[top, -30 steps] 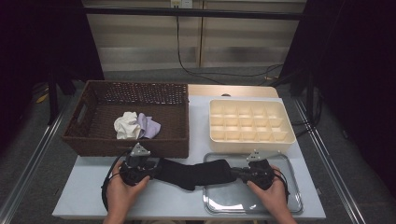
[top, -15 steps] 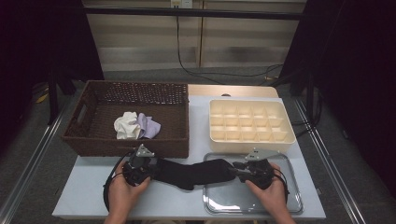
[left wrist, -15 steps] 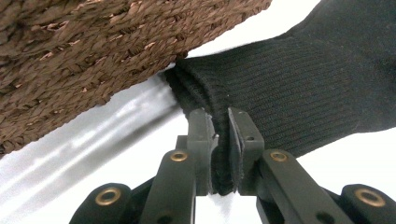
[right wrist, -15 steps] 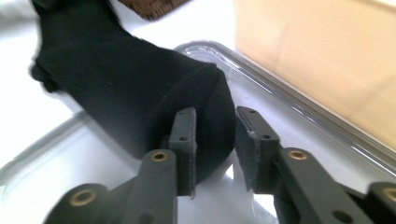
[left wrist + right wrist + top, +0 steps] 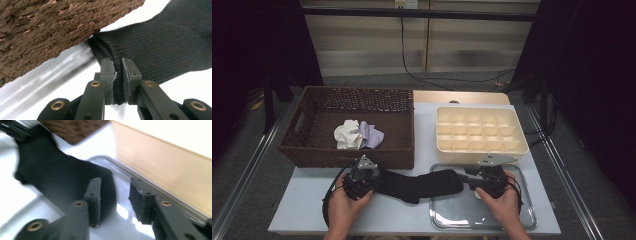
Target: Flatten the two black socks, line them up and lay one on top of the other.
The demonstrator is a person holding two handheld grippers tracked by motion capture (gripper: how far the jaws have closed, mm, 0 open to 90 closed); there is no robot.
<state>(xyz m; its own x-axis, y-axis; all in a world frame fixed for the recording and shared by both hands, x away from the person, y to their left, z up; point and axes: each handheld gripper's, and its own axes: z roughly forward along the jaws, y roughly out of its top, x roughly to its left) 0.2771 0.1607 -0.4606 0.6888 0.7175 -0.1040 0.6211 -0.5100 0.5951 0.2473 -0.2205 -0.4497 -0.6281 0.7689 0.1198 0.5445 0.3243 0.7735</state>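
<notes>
A black sock (image 5: 422,185) lies stretched across the white table, its right end resting on the metal tray (image 5: 482,216). My left gripper (image 5: 379,182) is shut on the sock's ribbed cuff (image 5: 162,50), and the pads (image 5: 107,72) pinch the fabric right beside the basket wall. My right gripper (image 5: 464,179) stands open over the tray, and its jaws have just been opening. In the right gripper view the sock (image 5: 57,180) lies behind and to the left of the left pad (image 5: 93,195). Bare tray (image 5: 125,213) shows in the gap of the right gripper (image 5: 115,186).
A brown wicker basket (image 5: 347,156) at the back left holds a white cloth (image 5: 347,134) and a lilac cloth (image 5: 372,135). A cream compartment box (image 5: 482,150) stands behind the tray, close to my right gripper. The table's front edge is near my hands.
The right gripper's jaws have spread apart and let go of the sock's end, which now rests on the tray. Both hands have stayed almost in place.
</notes>
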